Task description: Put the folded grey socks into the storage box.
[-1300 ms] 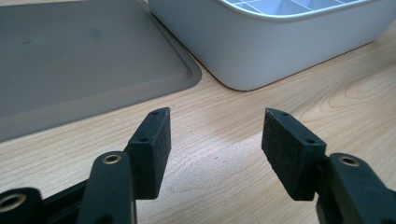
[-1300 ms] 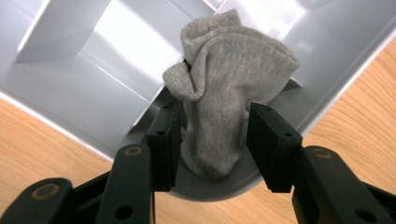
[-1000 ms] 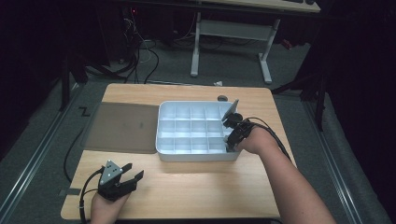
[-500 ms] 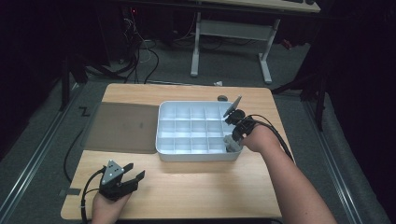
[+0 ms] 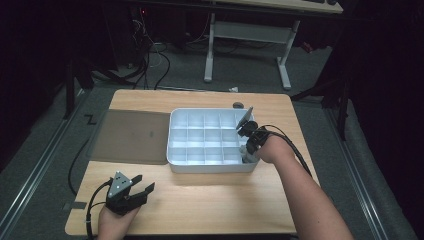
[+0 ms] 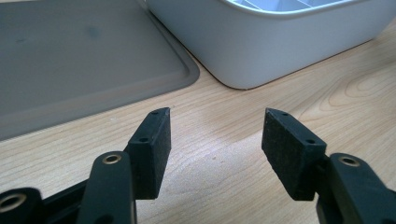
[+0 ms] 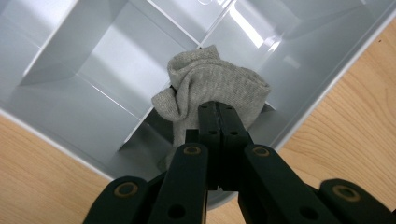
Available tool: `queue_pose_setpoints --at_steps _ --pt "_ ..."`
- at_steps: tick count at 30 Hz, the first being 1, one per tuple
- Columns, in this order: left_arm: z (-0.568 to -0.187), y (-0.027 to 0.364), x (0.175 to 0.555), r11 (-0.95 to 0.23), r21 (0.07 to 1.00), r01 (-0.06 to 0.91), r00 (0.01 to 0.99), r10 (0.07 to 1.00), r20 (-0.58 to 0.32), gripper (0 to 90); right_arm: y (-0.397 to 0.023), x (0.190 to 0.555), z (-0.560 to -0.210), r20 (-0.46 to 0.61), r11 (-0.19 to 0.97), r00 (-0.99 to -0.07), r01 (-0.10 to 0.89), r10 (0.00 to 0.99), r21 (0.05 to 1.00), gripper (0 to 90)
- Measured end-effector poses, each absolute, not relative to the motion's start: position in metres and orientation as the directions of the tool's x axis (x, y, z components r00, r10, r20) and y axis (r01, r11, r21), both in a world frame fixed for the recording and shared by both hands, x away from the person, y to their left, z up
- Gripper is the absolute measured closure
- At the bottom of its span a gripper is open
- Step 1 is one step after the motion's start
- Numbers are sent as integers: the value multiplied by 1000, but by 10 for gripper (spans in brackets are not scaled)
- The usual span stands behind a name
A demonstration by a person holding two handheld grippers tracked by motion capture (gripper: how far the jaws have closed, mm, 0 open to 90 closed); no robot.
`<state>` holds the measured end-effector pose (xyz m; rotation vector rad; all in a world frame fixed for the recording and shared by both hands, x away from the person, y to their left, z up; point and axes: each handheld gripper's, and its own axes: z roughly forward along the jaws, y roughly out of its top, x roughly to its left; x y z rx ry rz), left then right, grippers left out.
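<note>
The jaws of the right gripper [image 7: 218, 122] are seen pressed together, having just been closing, with a fold of a grey sock [image 7: 212, 91] pinched at their tips. The sock is bunched into a crumpled lump directly ahead of the jaws; its long axis cannot be told. It is held in a corner compartment of the white divided tray [image 7: 70, 79], close to the tray's rim nearest the right hand [image 5: 267, 147]. Well apart from it, the jaws of the left gripper [image 6: 215, 135] are spread wide with nothing between them, low over the wooden surface [image 6: 224, 107]; ahead of them a grey mat [image 6: 74, 56] is laid beside the tray.
</note>
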<state>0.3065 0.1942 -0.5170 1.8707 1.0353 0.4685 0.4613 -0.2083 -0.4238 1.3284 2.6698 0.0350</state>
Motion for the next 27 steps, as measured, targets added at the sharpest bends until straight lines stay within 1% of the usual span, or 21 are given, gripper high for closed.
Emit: queue_pose_setpoints --at_steps 2,3,4,5,6,9,11,12,15,18,21,27 --pt "-517 194 306 -227 857 463 576 812 -96 430 -208 463 -427 -140 609 -597 790 790 74 900" --pt "-517 194 306 -228 857 463 577 811 -96 430 -208 463 -429 -137 596 -584 800 800 70 900" --pt "-517 194 306 -228 857 463 577 811 -96 430 -208 465 -433 -135 607 -596 792 791 62 900" --pt "-517 194 306 -228 856 464 577 811 -97 430 -206 464 -435 -133 596 -586 802 800 52 900" --pt "-517 194 307 -226 856 464 575 812 -97 430 -207 466 -438 -145 619 -607 784 781 48 900" --pt "-518 194 307 -227 855 466 577 811 -100 430 -204 467 -446 -148 618 -608 785 780 29 900" --pt "-518 194 307 -227 856 465 576 811 -98 430 -202 468 -450 -142 604 -597 797 790 14 900" --pt "-518 194 307 -227 856 465 577 811 -98 430 -203 469 -453 -146 621 -613 784 776 9 900" --pt "-518 193 307 -229 855 466 578 810 -98 430 -200 471 -460 -150 628 -623 778 768 -18 900" --pt "-518 193 307 -228 855 466 577 811 -98 430 -196 474 -464 -149 612 -610 790 778 -43 900" --pt "-518 194 307 -228 855 466 577 811 -99 430 -194 478 -467 -152 622 -624 780 766 -70 900" --pt "-519 194 307 -227 854 469 578 810 -102 430 -194 480 -469 -144 619 -624 781 768 -80 900"
